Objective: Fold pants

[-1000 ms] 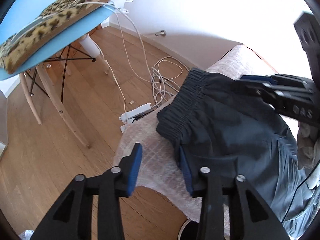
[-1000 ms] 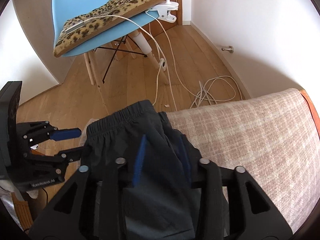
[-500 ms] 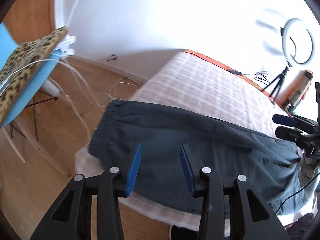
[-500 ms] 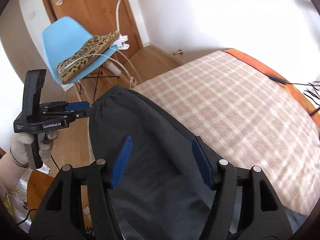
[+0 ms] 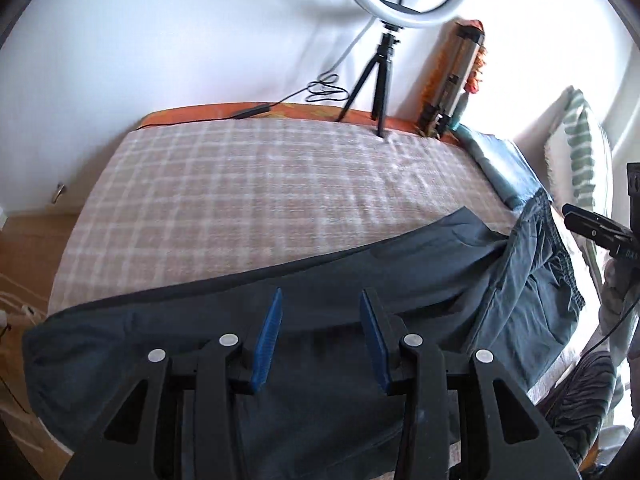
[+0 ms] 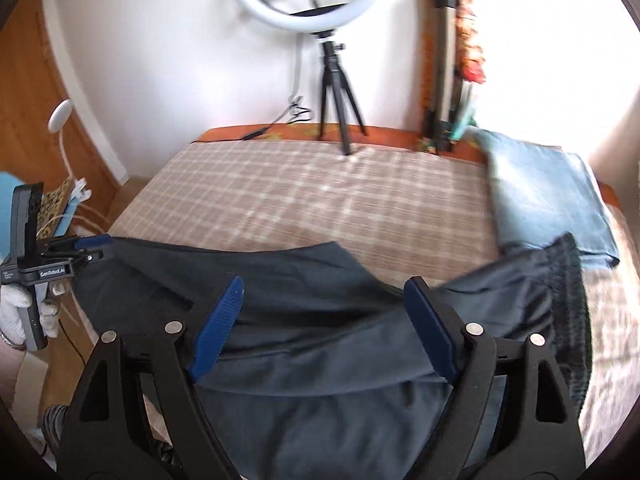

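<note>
Dark slate pants lie stretched along the near edge of the bed's plaid cover. A ribbed elastic band shows at their right end. My left gripper hovers over the pants, its blue pads apart with nothing between them. It also shows by the pants' left end, as the left gripper held by a gloved hand. My right gripper hangs above the fabric; its jaws are opening wide and the pads press on nothing. A finger of the right gripper shows at the far right.
A ring light on a tripod stands at the bed's far edge, with a cable beside it. A folded light-blue cloth lies at the far right. A striped pillow leans by the window. The blue chair's leopard cushion shows at left.
Both views swung from the chair and floor to look across the bed. The right jaws, earlier shut on the dark fabric, spread wide and let it go. The pants now lie spread out.
</note>
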Available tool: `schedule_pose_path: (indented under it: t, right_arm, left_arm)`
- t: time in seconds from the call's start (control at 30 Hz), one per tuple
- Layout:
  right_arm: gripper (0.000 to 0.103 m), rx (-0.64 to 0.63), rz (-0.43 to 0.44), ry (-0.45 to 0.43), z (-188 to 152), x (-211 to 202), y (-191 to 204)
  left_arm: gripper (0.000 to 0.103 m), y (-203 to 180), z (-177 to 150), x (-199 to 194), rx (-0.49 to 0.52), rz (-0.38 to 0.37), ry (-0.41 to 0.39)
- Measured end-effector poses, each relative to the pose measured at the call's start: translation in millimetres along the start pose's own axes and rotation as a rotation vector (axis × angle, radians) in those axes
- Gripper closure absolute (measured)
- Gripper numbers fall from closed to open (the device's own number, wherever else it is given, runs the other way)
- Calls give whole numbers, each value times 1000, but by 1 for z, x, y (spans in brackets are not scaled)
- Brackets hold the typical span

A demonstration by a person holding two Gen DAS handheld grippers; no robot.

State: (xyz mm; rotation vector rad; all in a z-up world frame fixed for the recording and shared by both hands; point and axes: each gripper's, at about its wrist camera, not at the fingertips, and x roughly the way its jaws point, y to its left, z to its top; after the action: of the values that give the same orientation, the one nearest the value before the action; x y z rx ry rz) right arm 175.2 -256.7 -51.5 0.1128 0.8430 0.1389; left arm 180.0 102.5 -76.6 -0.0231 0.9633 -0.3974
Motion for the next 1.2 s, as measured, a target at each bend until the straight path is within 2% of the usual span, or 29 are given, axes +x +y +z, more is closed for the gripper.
schedule_pose_path:
  t: [0.13, 0.27, 0.4, 0.6, 0.67, 0.77, 0.83, 0.97, 1.1, 1.13, 1.2]
  right_arm:
    - [18, 103, -98, -29, -7, -19, -73]
    - [18, 170, -165, -35, -7, -29, -130]
    - [18, 248, -172, -26, -8, -31, -175]
    - [18, 201, -162, 12, 9, -5, -216]
    - [18, 177, -154, 18, 18, 6, -227]
    - [18, 159, -87, 30, 30, 24, -238]
    - [18, 130, -51, 40, 35, 38, -238]
    - [18, 78, -33, 62, 40, 64, -229]
    - [19, 45, -1, 87, 38, 81, -220]
    - [21, 34, 6, 89, 37, 82, -218]
    - [45, 16, 17, 99, 34, 82, -215]
  left_arm:
    - [65, -37, 25, 25, 32, -95, 66]
    - [65, -68, 43, 42, 85, -162, 124]
    - [65, -99, 61, 52, 134, -172, 159]
    - [65, -135, 69, 65, 173, -213, 213]
    - [65, -144, 63, 73, 164, -231, 233]
    - [65, -157, 48, 87, 162, -239, 271]
    - [65, -166, 33, 97, 156, -242, 297]
    - [65, -179, 8, 123, 123, -262, 374]
    - [65, -194, 0, 142, 136, -221, 405]
    - [65, -198, 0, 144, 144, -216, 398]
    - [65, -206, 3, 147, 161, -216, 387]
